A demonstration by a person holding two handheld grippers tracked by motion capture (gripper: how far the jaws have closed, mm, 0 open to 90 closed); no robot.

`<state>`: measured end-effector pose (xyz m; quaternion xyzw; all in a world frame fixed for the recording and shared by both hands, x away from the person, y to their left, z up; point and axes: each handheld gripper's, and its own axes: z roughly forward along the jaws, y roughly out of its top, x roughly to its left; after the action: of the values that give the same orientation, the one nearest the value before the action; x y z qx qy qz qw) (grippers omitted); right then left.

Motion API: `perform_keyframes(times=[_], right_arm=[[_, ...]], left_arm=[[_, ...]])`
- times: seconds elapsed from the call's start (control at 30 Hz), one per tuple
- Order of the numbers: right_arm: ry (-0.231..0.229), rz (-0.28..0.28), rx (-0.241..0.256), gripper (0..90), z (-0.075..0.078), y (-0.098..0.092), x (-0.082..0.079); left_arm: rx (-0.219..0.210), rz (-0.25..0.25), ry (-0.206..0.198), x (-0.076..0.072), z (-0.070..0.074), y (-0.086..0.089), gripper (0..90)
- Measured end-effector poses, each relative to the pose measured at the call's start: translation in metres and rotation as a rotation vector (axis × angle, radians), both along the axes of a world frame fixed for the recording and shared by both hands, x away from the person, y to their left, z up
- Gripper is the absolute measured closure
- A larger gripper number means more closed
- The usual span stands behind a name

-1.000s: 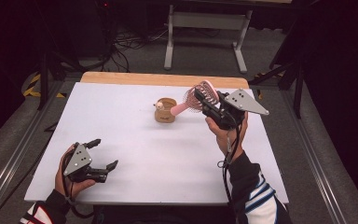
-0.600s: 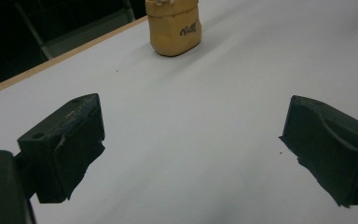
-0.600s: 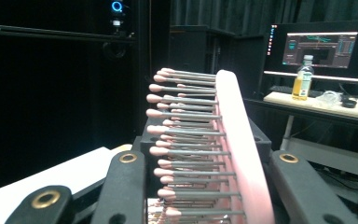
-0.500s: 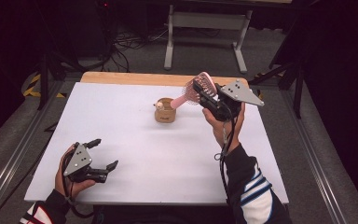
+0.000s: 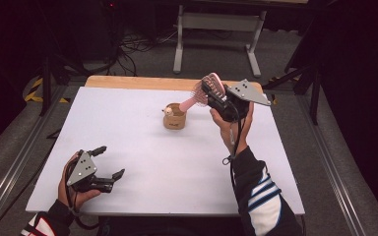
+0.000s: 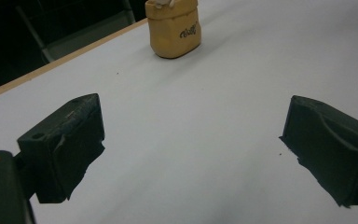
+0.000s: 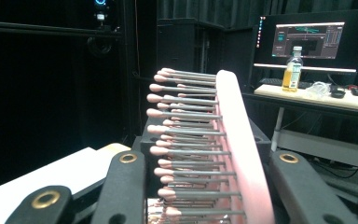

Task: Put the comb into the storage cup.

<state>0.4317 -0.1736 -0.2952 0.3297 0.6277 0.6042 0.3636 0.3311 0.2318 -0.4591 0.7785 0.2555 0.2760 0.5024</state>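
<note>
A pink hairbrush (image 5: pixel 204 93) is held up in the air by its bristled head, my right gripper (image 5: pixel 215 92) shut on it, above the table's far right. Its handle slants down toward a small tan holder (image 5: pixel 174 117) standing at the table's middle back. In the right gripper view the bristles (image 7: pixel 186 149) and pink back (image 7: pixel 242 149) stand between the jaws. My left gripper (image 5: pixel 109 162) rests open near the front left of the white table (image 5: pixel 177 167), nothing between its fingers (image 6: pixel 65 144). The tan holder (image 6: pixel 173 28) lies ahead of it.
A wooden strip (image 5: pixel 128 82) runs along the table's far edge. Beyond it stand a grey stand (image 5: pixel 216 29) and cables on the floor. A desk with a monitor (image 7: pixel 303 42) and a bottle (image 7: pixel 292 74) lies behind in the right gripper view.
My right gripper has lifted the hairbrush and swung it a little farther back and left, its handle end now over the tan holder. The left gripper has stayed still.
</note>
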Motion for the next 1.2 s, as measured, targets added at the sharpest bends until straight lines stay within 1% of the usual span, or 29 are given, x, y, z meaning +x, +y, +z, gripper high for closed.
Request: perform_keyframes(times=[0.07, 0.2, 0.4, 0.53, 0.67, 0.73, 0.9, 0.97, 1.0, 1.07, 1.13, 1.2], right_arm=[[0.000, -0.010, -0.008, 62.8, -0.002, 0.002, 0.003], [0.015, -0.016, -0.009, 62.8, -0.006, 0.006, 0.008], [0.039, -0.011, 0.003, 62.8, -0.012, 0.011, 0.015], [0.053, -0.016, -0.006, 62.7, -0.016, 0.013, 0.018], [0.069, -0.018, 0.001, 62.8, -0.020, 0.016, 0.022], [0.081, -0.014, 0.013, 62.8, -0.023, 0.017, 0.023], [0.098, -0.019, 0.016, 62.7, -0.028, 0.019, 0.026], [0.106, -0.018, 0.023, 62.7, -0.031, 0.019, 0.028], [0.117, -0.013, 0.026, 62.7, -0.034, 0.020, 0.029], [0.120, -0.014, 0.027, 62.7, -0.036, 0.020, 0.030], [0.135, -0.011, 0.036, 62.7, -0.040, 0.022, 0.031], [0.141, -0.012, 0.039, 62.7, -0.042, 0.022, 0.032]], left_arm=[[0.000, -0.004, 0.004, 0.000, 0.000, 0.000, 6.4], [0.004, -0.004, 0.003, 0.000, -0.001, -0.001, 6.4], [0.001, -0.007, 0.006, 0.000, -0.001, -0.001, 6.4], [0.002, -0.011, 0.007, 0.001, -0.001, -0.001, 6.4], [0.004, -0.016, 0.011, 0.000, -0.001, -0.001, 6.4], [0.001, -0.017, 0.009, 0.000, -0.001, -0.001, 6.4], [0.003, -0.016, 0.009, 0.000, -0.001, -0.002, 6.4], [0.004, -0.015, 0.010, 0.000, -0.001, -0.002, 6.4], [0.003, -0.016, 0.010, 0.000, -0.001, -0.002, 6.4], [0.003, -0.017, 0.011, 0.000, -0.001, -0.002, 6.4], [0.002, -0.017, 0.011, 0.000, -0.001, -0.002, 6.4], [0.001, -0.018, 0.010, 0.000, -0.001, -0.001, 6.4]])
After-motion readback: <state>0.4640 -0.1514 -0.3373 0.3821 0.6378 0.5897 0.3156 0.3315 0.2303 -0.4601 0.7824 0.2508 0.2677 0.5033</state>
